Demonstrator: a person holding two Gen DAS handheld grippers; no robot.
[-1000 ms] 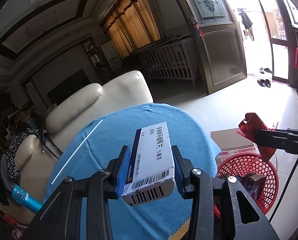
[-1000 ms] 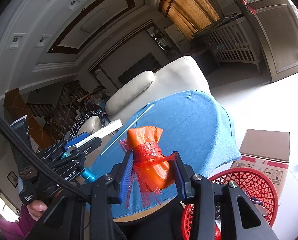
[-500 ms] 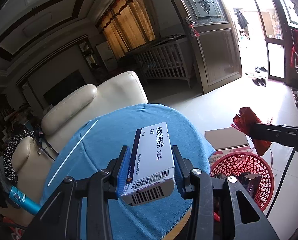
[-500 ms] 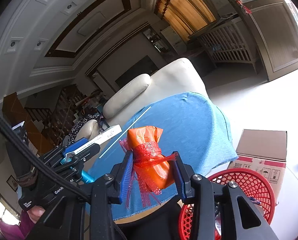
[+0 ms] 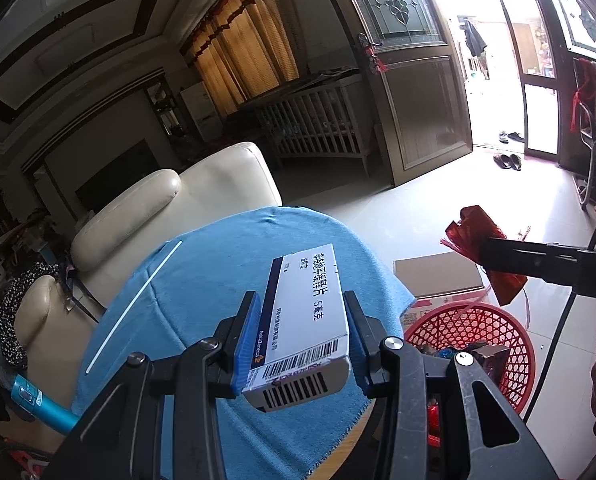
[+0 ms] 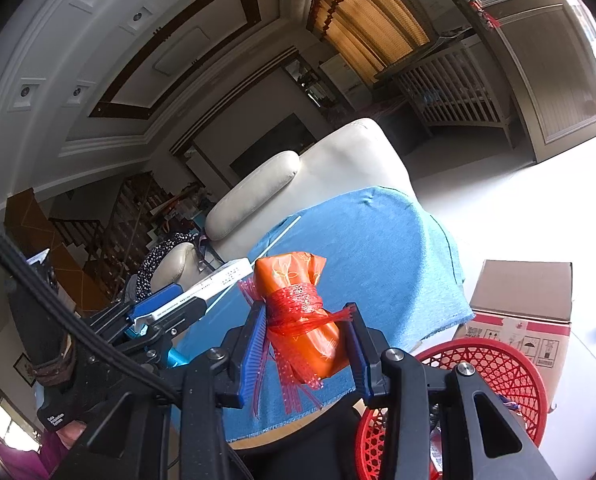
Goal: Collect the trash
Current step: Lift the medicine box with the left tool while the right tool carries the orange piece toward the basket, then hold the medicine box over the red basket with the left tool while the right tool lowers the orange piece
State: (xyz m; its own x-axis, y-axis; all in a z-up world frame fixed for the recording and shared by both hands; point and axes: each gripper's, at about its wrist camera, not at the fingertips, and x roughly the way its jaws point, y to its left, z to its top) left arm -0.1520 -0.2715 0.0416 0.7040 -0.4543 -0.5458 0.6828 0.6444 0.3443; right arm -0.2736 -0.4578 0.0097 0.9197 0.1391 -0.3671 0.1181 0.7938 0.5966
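The red basket (image 6: 449, 396) sits below and right of both tongs; the right tongs (image 6: 305, 344), clamped on an orange packet (image 6: 301, 312), are nearer than the left tongs (image 5: 301, 340), clamped on a box (image 5: 305, 308).

— Where am I working?

— In a home's living room, as I see it: a cream leather sofa (image 5: 202, 196) beyond the blue-clothed table (image 5: 226, 280), a white baby cot (image 5: 317, 128) by golden curtains (image 5: 246, 56) far off, and shoes (image 5: 507, 160) at the sunlit doorway on the right.

— Anything else domestic?

— A coffered ceiling (image 6: 138, 40).
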